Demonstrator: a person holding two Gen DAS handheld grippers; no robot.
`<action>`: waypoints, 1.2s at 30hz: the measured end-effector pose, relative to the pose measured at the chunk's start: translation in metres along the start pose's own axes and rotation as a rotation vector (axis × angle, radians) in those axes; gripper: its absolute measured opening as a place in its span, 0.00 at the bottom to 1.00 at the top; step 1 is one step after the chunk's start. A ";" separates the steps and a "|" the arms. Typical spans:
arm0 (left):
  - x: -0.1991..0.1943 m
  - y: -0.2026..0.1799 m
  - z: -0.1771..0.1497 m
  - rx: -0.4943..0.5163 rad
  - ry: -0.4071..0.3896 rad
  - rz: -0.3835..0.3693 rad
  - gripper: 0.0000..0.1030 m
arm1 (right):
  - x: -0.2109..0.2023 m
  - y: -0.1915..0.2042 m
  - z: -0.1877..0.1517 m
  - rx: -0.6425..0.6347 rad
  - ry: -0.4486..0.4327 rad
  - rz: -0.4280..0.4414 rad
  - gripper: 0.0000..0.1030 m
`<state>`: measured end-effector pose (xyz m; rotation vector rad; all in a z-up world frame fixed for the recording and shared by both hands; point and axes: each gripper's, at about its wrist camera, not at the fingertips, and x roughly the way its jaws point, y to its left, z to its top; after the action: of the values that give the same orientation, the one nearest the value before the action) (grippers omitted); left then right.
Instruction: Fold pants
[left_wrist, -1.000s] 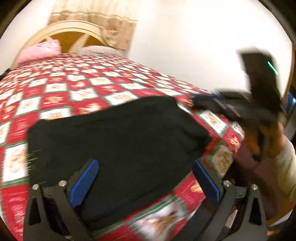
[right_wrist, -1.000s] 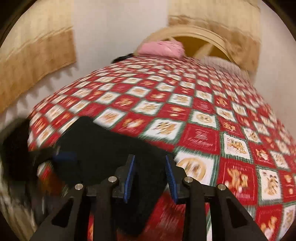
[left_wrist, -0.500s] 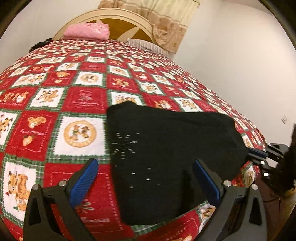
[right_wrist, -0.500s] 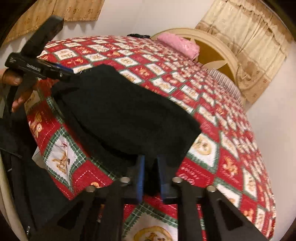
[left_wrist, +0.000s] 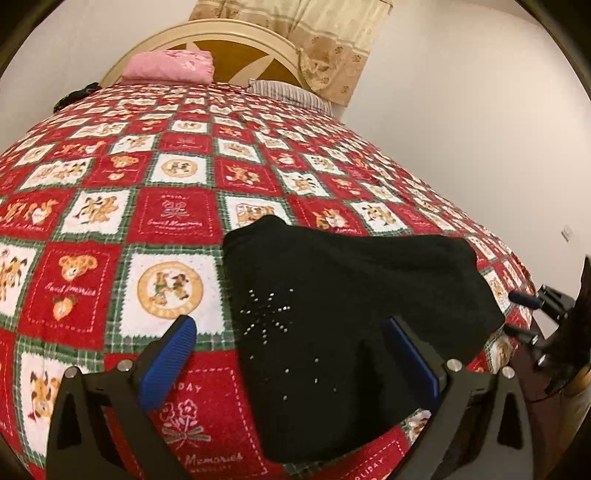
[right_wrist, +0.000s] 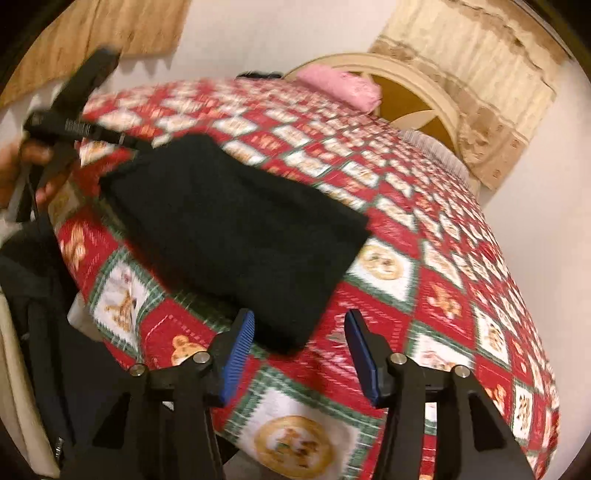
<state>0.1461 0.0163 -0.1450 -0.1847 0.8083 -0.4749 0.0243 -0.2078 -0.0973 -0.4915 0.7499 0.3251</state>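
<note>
Black pants (left_wrist: 351, 317) lie folded near the bed (left_wrist: 177, 221) edge, long axis running between both. Left hand-held gripper (left_wrist: 291, 354) wide open, empty. Right hand-held gripper (right_wrist: 301, 350) jaws opening, empty, nearest the corner just ahead.

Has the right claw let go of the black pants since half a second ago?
Yes. The right claw is opening and has backed off the pants, which lie folded on the quilt.
</note>
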 end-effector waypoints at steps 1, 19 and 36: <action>0.004 0.000 0.001 0.006 0.005 0.004 1.00 | -0.001 -0.008 0.001 0.049 0.000 0.025 0.51; 0.043 -0.007 0.009 0.044 0.110 -0.050 0.87 | 0.090 -0.071 0.000 0.784 -0.031 0.447 0.51; 0.024 -0.003 0.011 0.067 0.069 -0.099 0.22 | 0.058 -0.058 0.025 0.692 -0.086 0.456 0.26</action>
<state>0.1675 0.0019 -0.1524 -0.1471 0.8522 -0.6042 0.1047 -0.2374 -0.1055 0.3523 0.8318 0.4770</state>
